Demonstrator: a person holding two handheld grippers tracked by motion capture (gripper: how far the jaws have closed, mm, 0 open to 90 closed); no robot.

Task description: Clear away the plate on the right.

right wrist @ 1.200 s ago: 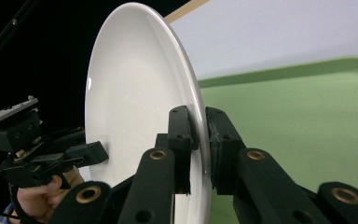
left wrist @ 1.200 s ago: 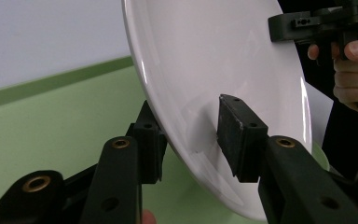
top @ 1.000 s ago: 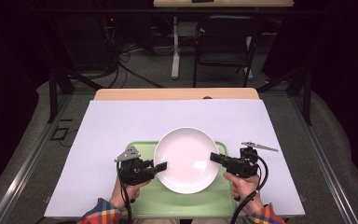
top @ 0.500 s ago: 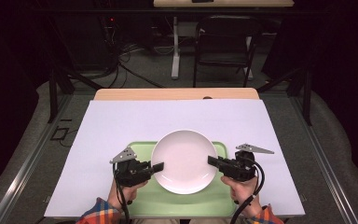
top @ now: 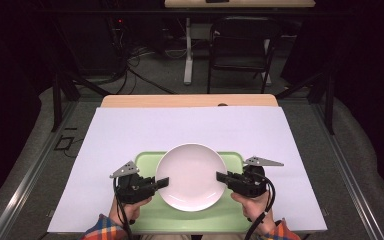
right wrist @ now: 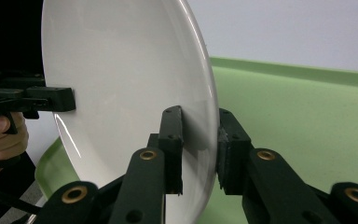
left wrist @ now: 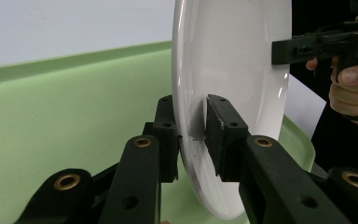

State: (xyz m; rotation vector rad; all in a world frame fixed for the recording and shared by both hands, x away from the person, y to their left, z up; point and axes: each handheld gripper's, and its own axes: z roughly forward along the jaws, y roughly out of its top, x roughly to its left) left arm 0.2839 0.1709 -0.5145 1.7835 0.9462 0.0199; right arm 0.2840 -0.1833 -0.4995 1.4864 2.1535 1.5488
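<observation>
Your left gripper (top: 163,182) has just closed on the round white ceramic plate (top: 191,175), your right gripper (top: 222,176) clamps its opposite rim, so lifting it off the green plastic tray (top: 150,161) looks ready.

Bare sheet (top: 190,125) beyond tray (top: 147,162) (unobstructed)

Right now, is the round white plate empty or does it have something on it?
Empty. The round white plate shows a bare, glossy face over the green tray, each gripper clamping its rim.
</observation>
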